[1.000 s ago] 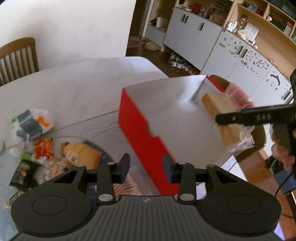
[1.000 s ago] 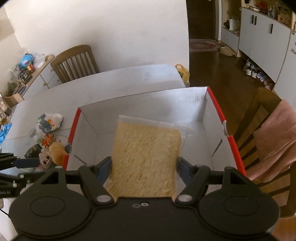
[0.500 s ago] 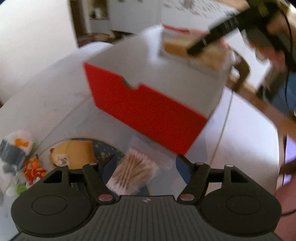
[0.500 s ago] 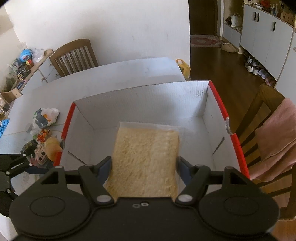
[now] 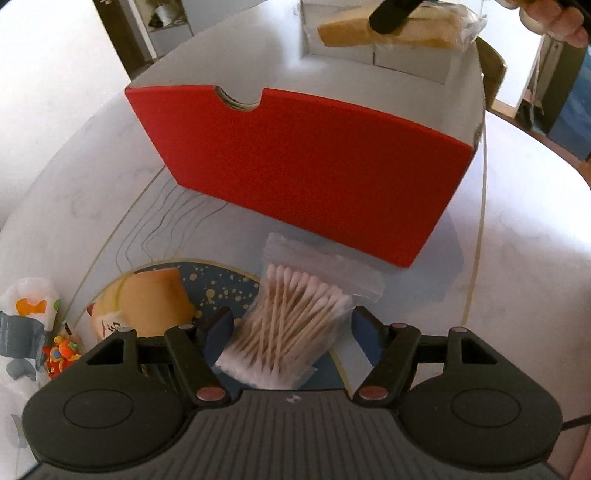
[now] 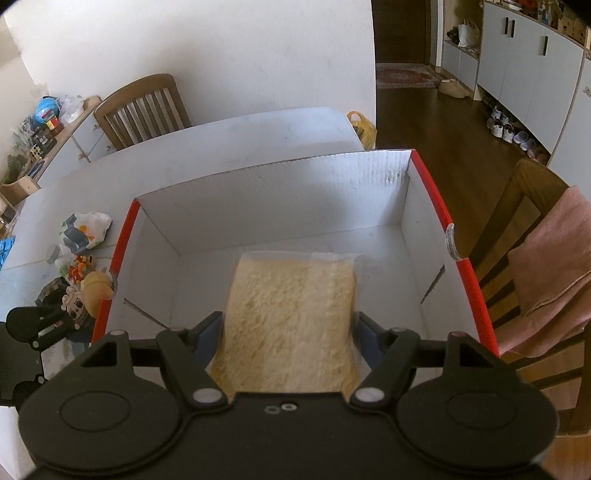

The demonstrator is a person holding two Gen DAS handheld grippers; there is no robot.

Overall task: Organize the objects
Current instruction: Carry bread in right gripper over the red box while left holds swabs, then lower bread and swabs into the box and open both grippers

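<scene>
A red box (image 5: pixel 306 166) with a white inside (image 6: pixel 280 206) stands open on the white table. My right gripper (image 6: pixel 290 332) is shut on a bagged slice of bread (image 6: pixel 291 314) and holds it inside the box, above its floor; the bread also shows in the left wrist view (image 5: pixel 391 27). My left gripper (image 5: pixel 291 332) is open, low over the table, with a clear bag of cotton swabs (image 5: pixel 291 317) lying between its fingers. The fingers stand apart from the bag.
A plush doll (image 5: pixel 147 299), a small orange toy (image 5: pixel 61 354) and a white printed bag (image 5: pixel 26 317) lie left of the swabs. Wooden chairs stand at the far end (image 6: pixel 144 107) and at the right, with a pink cloth (image 6: pixel 550 266).
My left gripper swung down from beside the box, opened wider and now straddles the swab bag. My right gripper lowered the bread deeper into the box.
</scene>
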